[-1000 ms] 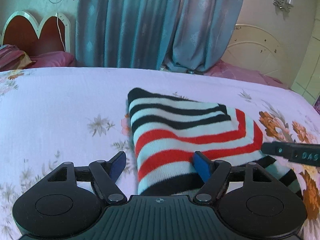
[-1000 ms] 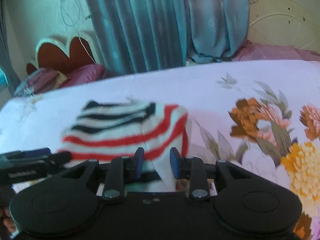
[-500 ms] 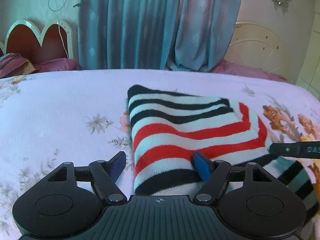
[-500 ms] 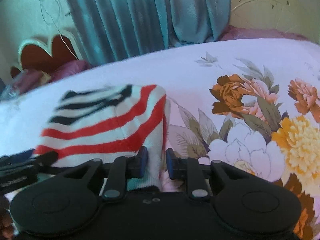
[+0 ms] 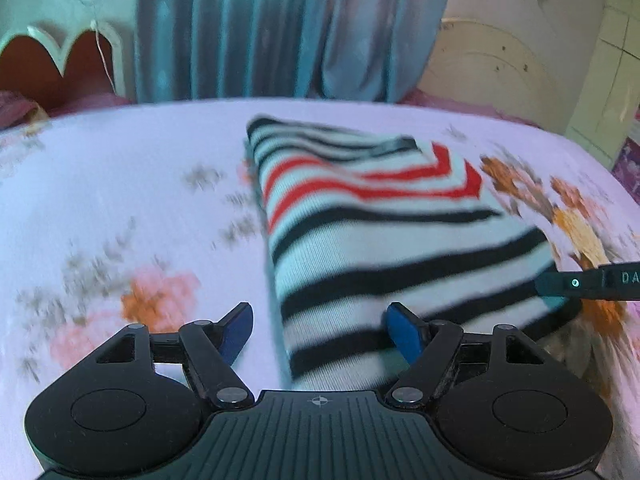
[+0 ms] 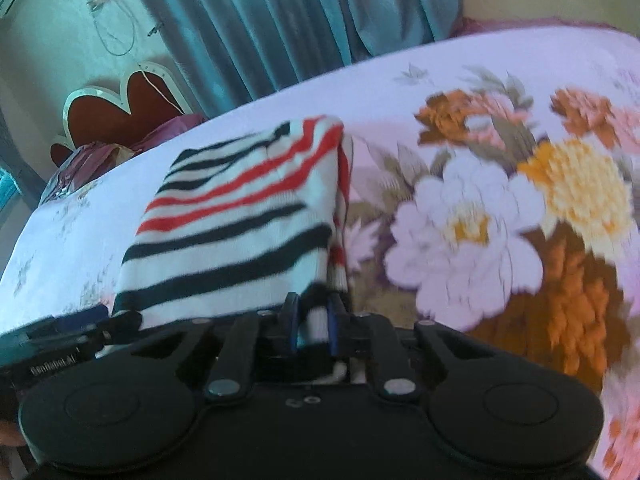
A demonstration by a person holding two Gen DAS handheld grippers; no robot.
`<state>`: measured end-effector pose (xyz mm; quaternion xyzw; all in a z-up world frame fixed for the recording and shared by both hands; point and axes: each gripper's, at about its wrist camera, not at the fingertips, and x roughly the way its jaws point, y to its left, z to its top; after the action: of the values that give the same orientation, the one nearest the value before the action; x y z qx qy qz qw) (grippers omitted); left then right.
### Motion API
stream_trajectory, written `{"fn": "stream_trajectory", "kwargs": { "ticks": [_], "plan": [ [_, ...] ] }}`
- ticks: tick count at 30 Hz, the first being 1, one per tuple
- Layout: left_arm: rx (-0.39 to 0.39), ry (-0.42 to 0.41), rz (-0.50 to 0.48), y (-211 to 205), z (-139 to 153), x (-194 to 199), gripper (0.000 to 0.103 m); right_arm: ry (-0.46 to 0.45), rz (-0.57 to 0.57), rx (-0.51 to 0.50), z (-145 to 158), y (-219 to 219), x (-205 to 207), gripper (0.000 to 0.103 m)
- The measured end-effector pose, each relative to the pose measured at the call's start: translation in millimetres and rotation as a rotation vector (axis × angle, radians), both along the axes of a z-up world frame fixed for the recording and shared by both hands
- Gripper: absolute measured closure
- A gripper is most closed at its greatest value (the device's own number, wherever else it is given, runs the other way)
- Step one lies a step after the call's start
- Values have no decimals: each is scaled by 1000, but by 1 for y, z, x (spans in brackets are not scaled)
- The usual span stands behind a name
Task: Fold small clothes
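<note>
**Striped knit held at its near corner**

A folded knitted garment (image 6: 240, 220) with white, black and red stripes lies on the floral pink bedsheet (image 5: 120, 200). The right gripper (image 6: 314, 322), whose jaws have just been closing, pinches its near corner. The left gripper (image 5: 320, 328) stands wide, straddling the near-left edge. Motion blur smears the stripes; the lower layers are hidden.

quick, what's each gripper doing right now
Left gripper: open, its jaws on either side of the striped top's near corner, not pressing it.
Right gripper: just been closing, shut on the striped top's edge.
</note>
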<state>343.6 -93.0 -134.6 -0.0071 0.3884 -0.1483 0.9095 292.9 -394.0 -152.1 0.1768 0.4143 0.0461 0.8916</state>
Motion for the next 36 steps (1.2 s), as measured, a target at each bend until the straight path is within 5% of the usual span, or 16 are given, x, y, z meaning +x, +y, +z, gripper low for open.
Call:
{"fn": "stream_trajectory", "kwargs": {
  "ticks": [4,12,14,16,19,24,28,36],
  "plan": [
    [-40,19,-19,3,-4,-2,56,33,-4,81,-4,0,-7,95],
    [-11,-6,-63,2,-13,-4,57,31,15,18,-18,0,-10,99],
    [-3,1,-60,1,-9,-4,55,24,23,-4,-14,1,-14,98],
    [20,2,-49,-1,-5,-3,39,31,24,5,-12,-2,-17,91],
    [46,-10,-32,0,2,-4,26,24,13,-88,1,3,-19,54],
    [70,-20,-28,-2,14,-3,23,-11,-32,-42,19,-12,-10,59],
    [79,-60,-6,-5,30,0,4,-31,-41,-21,25,-14,4,55],
    [57,-45,18,-18,38,36,3,-44,1,-44,28,0,42,42]
  ]
}}
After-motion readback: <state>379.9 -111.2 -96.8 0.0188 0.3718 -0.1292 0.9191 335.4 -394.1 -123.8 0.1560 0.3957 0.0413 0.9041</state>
